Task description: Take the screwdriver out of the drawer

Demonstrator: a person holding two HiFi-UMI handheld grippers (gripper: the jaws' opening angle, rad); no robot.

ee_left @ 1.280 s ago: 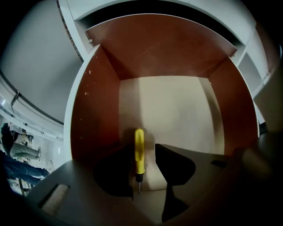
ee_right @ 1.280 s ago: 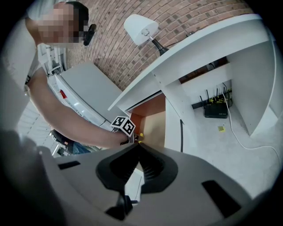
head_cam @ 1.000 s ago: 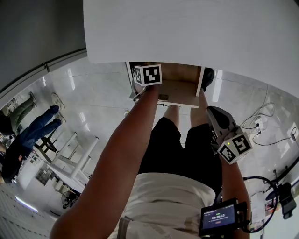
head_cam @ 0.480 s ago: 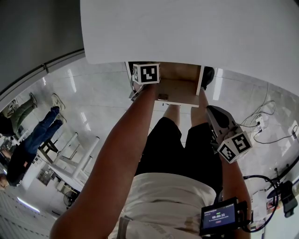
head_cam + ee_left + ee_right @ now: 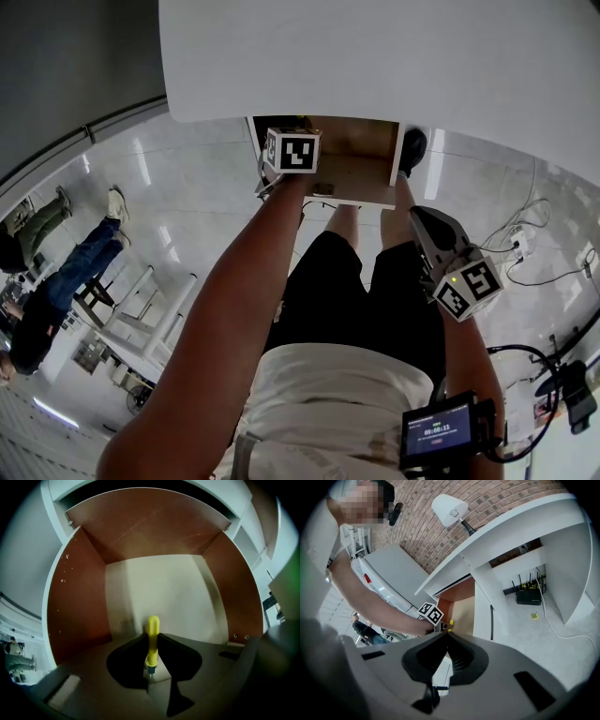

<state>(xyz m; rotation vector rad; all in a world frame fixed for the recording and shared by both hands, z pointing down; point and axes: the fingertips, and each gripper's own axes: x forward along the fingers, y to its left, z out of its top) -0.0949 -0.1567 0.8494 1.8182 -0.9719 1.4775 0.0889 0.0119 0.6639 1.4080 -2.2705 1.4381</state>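
The screwdriver has a yellow handle and a thin metal shaft, and it stands in the open wooden drawer. My left gripper points steeply down into the drawer. Its jaws have just been closing, and the pads now press on the yellow handle from both sides. In the head view only the left gripper's marker cube shows above the drawer. My right gripper is shut with nothing in it, held apart at the right. From there it sees the yellow tip.
The white desk top overhangs the drawer. A black shoe stands by the drawer's right side. Cables lie on the floor at the right, and a router sits under the desk. People stand far left.
The left gripper's marker cube has turned a little over the drawer and barely shifted. The right gripper has kept its place.
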